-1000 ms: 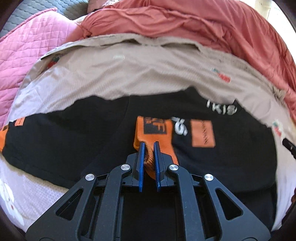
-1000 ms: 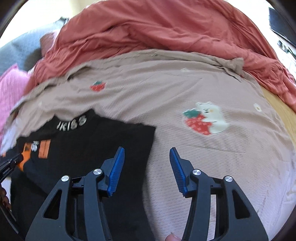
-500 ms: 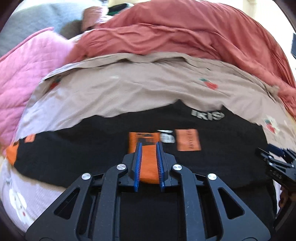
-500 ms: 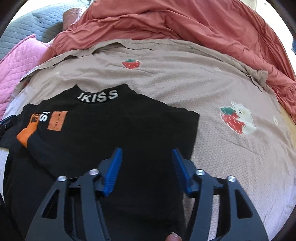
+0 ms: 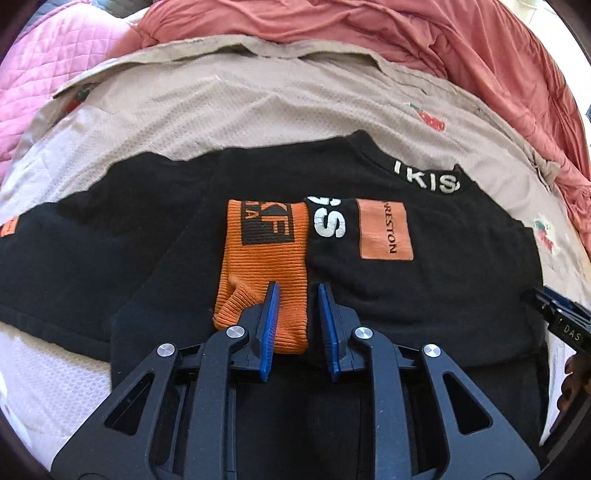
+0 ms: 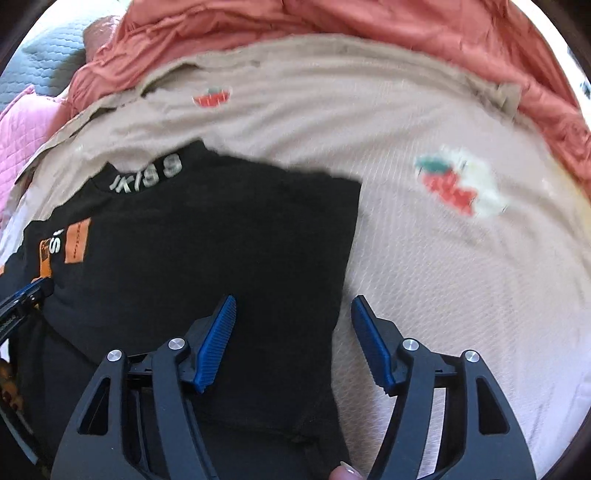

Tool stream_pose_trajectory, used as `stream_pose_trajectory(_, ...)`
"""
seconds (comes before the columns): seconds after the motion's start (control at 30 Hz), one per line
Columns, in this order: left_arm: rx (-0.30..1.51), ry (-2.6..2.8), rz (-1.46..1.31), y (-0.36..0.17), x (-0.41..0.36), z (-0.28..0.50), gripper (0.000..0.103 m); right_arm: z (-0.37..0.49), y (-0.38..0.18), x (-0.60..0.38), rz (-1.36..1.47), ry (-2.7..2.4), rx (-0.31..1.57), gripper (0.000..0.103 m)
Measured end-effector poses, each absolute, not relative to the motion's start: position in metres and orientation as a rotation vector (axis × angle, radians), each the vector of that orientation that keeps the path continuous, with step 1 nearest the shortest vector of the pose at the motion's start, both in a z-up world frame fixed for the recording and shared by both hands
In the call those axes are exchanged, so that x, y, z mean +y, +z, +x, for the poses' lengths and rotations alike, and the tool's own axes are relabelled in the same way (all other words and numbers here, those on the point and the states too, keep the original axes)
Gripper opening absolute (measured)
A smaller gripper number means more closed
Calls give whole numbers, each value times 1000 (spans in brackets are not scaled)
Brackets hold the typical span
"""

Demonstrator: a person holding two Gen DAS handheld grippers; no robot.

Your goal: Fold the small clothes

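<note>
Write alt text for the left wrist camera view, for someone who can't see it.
The left tongs stand slightly open over an orange ribbed cuff, the sleeve end folded across a black shirt; their jaws have just been opening and no longer pinch the cuff. The shirt lies flat on a beige strawberry-print sheet, with a coral blanket bunched behind.

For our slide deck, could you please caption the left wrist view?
Left claw, just opening, releases the orange cuff folded across the black shirt on the beige blanket.

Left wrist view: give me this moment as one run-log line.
left gripper: just opened, orange cuff released | sleeve folded onto black shirt | right gripper: open over shirt edge
</note>
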State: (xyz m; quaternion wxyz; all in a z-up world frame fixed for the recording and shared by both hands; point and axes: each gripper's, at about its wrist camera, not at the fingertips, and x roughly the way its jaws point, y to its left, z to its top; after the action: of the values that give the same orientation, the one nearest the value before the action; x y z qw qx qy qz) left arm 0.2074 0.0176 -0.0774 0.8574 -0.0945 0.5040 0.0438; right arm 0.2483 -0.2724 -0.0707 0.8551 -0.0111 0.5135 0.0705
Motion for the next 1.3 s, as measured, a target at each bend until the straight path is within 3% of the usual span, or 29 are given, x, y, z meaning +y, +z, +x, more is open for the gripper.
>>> stream_pose_trajectory(0.23,1047,96,-163,-63,11,193,28,233,-44,-247,-70,276,968,64)
stream_pose_trajectory(0.33,1061,95,-134,-67,8,193,31,229,-55,-228,-104,337,1006,64)
stream_pose_trajectory(0.4,1089,73,-111,-75,4,195,39,229,-67,-218,-123,382,1060,64)
stream_pose_trajectory(0.57,1075,63,-82,-68,-1,190,43,228,-83,-207,-180,382,1104,66)
stream_pose_trajectory(0.67,1059,63,-85,-56,-1,185,46,226,-72,-207,-142,403,1080,75)
stream_pose_trajectory(0.7,1048,67,-78,-51,-1,182,50,226,-67,-208,-127,404,1070,80)
stream_pose_trajectory(0.73,1038,73,-75,-46,-2,180,71,224,-64,-211,-119,401,1061,83)
stream_pose_trajectory(0.77,1029,79,-76,-41,-1,178,80,224,-61,-213,-112,398,1050,83)
stream_pose_trajectory(0.9,1005,91,-73,-27,1,171,83,222,-52,-217,-89,385,1011,88)
stream_pose_trajectory(1.07,979,118,-79,-9,9,165,94,217,-34,-221,-45,385,938,95)
stream_pose_trajectory(1.3,927,152,-80,15,25,151,94,197,-4,-218,-39,420,797,98)
